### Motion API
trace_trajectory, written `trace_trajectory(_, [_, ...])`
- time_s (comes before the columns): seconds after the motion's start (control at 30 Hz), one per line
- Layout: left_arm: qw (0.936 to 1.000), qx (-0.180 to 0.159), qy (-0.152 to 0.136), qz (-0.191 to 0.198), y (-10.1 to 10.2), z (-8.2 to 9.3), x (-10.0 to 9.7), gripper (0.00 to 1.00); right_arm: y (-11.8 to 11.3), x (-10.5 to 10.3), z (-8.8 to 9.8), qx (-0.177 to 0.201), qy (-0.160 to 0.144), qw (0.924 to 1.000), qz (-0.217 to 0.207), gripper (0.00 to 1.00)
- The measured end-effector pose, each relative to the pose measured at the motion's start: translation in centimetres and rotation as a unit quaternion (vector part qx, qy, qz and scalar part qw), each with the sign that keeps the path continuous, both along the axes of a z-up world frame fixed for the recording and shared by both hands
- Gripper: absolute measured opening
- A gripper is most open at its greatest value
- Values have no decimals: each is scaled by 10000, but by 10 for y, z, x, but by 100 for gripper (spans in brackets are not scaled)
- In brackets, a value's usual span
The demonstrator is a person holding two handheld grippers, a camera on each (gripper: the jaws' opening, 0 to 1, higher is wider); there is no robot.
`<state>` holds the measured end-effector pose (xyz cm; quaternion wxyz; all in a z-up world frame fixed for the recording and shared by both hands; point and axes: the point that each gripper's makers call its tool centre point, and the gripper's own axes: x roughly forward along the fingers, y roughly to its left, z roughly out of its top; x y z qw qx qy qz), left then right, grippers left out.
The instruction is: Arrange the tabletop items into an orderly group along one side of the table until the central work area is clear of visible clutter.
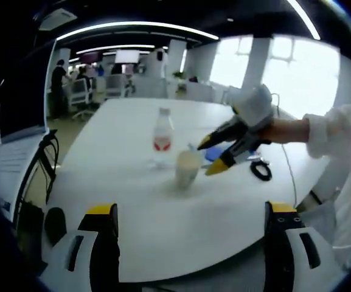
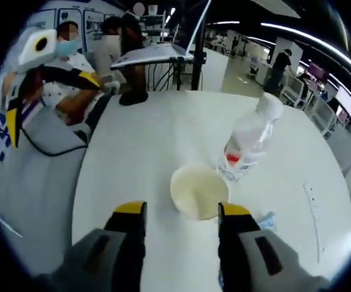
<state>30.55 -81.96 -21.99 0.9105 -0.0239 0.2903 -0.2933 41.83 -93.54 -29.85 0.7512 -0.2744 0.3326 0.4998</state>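
Cream paper cup [image 2: 199, 191] stands open-mouthed mid-table on the white tabletop [image 2: 145, 140] beside the clear plastic bottle [image 2: 248, 143], looking light and crushable, best pinched gently at its rim by the right gripper [image 2: 181, 213], spread open above it, left gripper [image 1: 190, 210] likewise unclenched.

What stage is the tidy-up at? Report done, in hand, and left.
Done: nothing visibly grouped yet; the water bottle and paper cup stand mid-table, a black coil off to one side.
In hand: the right gripper, open, is poised at the cup; the left gripper is open and holds nothing.
Left: moving everything to one side of the white table.
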Motion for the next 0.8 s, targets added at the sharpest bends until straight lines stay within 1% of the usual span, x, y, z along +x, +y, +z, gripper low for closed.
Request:
trace_trajectory(0.07, [10000, -38, 10, 17, 0, -1, -1, 97, 4, -1, -4, -90, -13, 9999, 129, 41])
trace_trajectory(0.17, [9999, -103, 42, 55, 1, -4, -3, 97, 5, 1, -13, -244, 61, 9995, 211, 39])
trace_trajectory(0.23, [9999, -134, 49, 60, 2, -5, -3, 97, 7, 2, -17, -350, 40, 9989, 324, 36])
trace_trajectory(0.3, [9998, -130, 95, 72, 3, -8, -4, 97, 8, 3, -21, -435, 12, 9982, 418, 31])
trace_trajectory(0.43, [9996, -129, 167, 173, 10, -14, -2, 96, 9, 6, -28, -568, 25, 9973, 461, 24])
trace_trajectory(0.47, [9995, -144, 178, 201, 11, -15, -2, 96, 9, 7, -30, -619, 20, 9968, 500, 21])
trace_trajectory(0.6, [9993, -191, 228, 245, 14, -19, -1, 96, 10, 5, -32, -752, -114, 9943, 742, 1])
trace_trajectory(0.73, [9991, -228, 261, 252, 14, -22, -1, 96, 10, 2, -30, -782, -154, 9938, 780, 0])
trace_trajectory(0.8, [9989, -267, 287, 264, 13, -24, 0, 96, 9, 3, -28, -803, -206, 9939, 733, 0])
